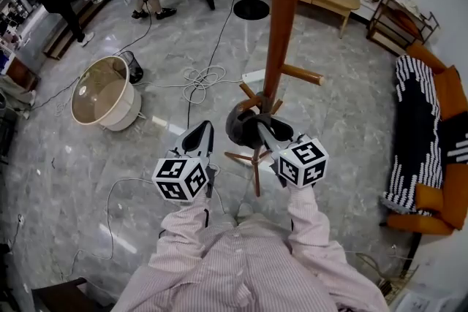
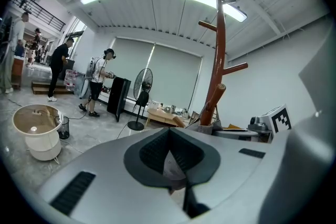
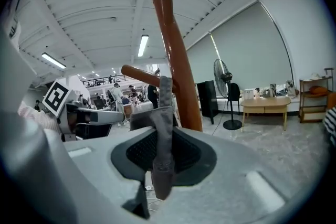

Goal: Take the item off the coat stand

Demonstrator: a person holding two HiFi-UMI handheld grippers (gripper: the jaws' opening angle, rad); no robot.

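**Hat's grabbed, not off the stand yet**

Closest in, the right claw [image 3: 161, 136] is clenched on a strip of the grey hat [image 3: 164, 107], with the fabric pinched right between the pads. The left claw [image 2: 169, 131] is clamped shut on nothing and just sits beside it, near the stand but not touching the hat.

From the head view the hat [image 1: 240, 126] looks to be hanging low on the wooden coat stand [image 1: 281, 11], right against the pole and under the short pegs. So I'd call it grip done, removal not. What's left is lifting or sliding it clear of its peg and pulling it away. I can't see exactly how it's hooked on.

As for writing, I can't find any. The marker cube [image 1: 303, 162] on each claw only has black-and-white square patterns, no letters. No label shows on the hat or stand, and stuff further back on the floor is too small to read.
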